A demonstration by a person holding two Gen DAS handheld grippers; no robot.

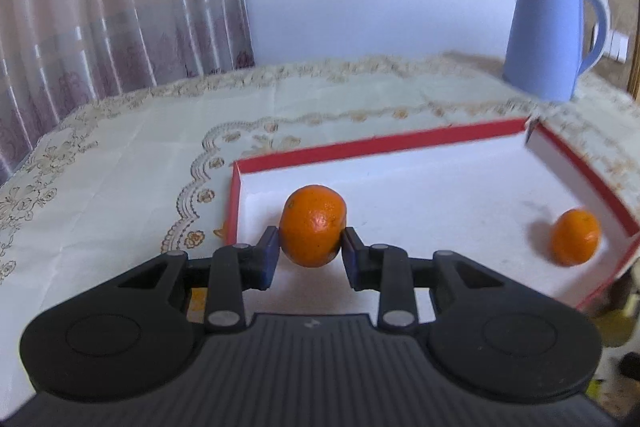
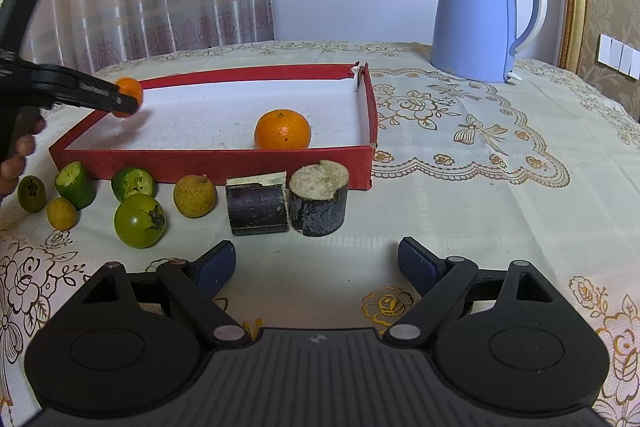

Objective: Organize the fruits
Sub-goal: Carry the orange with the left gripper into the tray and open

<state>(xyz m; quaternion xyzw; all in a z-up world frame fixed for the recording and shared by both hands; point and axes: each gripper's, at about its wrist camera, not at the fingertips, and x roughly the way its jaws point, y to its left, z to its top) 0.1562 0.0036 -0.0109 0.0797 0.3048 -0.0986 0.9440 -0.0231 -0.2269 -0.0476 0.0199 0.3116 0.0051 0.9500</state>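
Note:
My left gripper (image 1: 311, 247) is shut on a small orange mandarin (image 1: 313, 230) and holds it above the left end of the red tray (image 1: 380, 143); in the right wrist view this gripper (image 2: 130, 99) and its mandarin (image 2: 129, 87) hang over the tray's far left corner. A second mandarin (image 2: 282, 129) lies in the tray (image 2: 216, 163) near its right front; it also shows in the left wrist view (image 1: 575, 237). My right gripper (image 2: 316, 267) is open and empty above the cloth, in front of the fruits.
In front of the tray lie a green tomato (image 2: 139, 220), two cut green fruits (image 2: 76, 184) (image 2: 133, 183), a brownish round fruit (image 2: 195, 195), small fruits (image 2: 61, 213) (image 2: 31, 193) and two dark sugarcane pieces (image 2: 257, 204) (image 2: 318, 198). A blue kettle (image 2: 480, 15) stands at the back right.

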